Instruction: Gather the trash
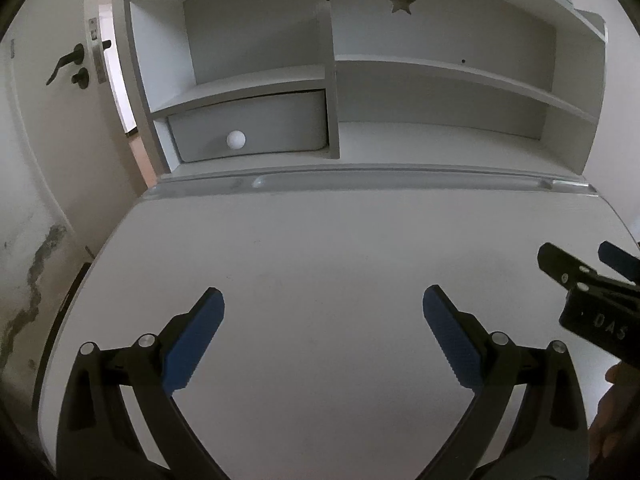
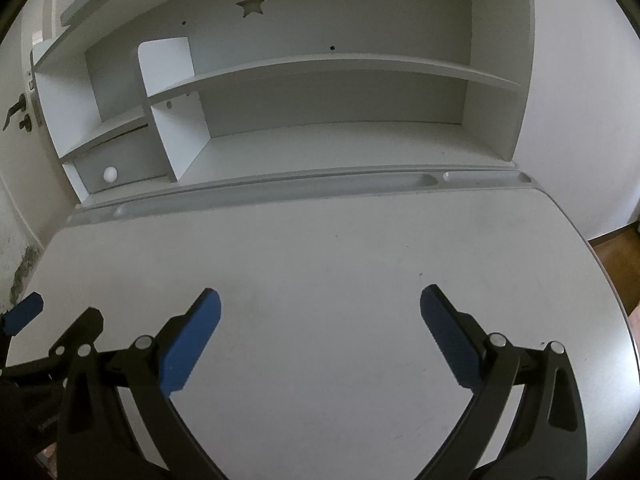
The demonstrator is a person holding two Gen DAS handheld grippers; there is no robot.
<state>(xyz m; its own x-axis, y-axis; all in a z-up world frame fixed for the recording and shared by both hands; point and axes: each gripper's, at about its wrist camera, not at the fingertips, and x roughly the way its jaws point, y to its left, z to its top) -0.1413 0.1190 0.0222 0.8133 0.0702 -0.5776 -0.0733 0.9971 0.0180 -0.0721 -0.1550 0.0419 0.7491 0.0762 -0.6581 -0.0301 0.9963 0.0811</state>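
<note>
Nowhere in either view any scrap, wrapper or other trash: none on the desk top (image 1: 320, 236) in front of the drawer (image 1: 280, 120), none in the pen groove (image 1: 400, 179) just below the drawer, none on the shelves (image 1: 440, 70) above and to the right of the drawer. No bin or bag in sight either. Hence no telling the direction of the trash from the jaws, its long axis, or the nearer hand. Left gripper (image 1: 323, 292) hovering over the desk top, out in front of the drawer and a little to its right, jaws wide apart, nothing between the blue pads (image 1: 192, 344). Right gripper (image 2: 320, 292) likewise over the desk top, further to the right of the drawer, jaws spread just as wide and just as empty; seen also at the right edge of the left wrist view, close beside the left one. Drawer shut or nearly so, white knob (image 1: 235, 139) facing out. A scene fitting two stages alike: trash already gathered and gone from the desk, or trash lying somewhere outside both views. By judgement from this alone, no reach worth naming; only two ready pairs of jaws side by side, the left nearer the drawer, the right nearer the open shelves beyond it.
</note>
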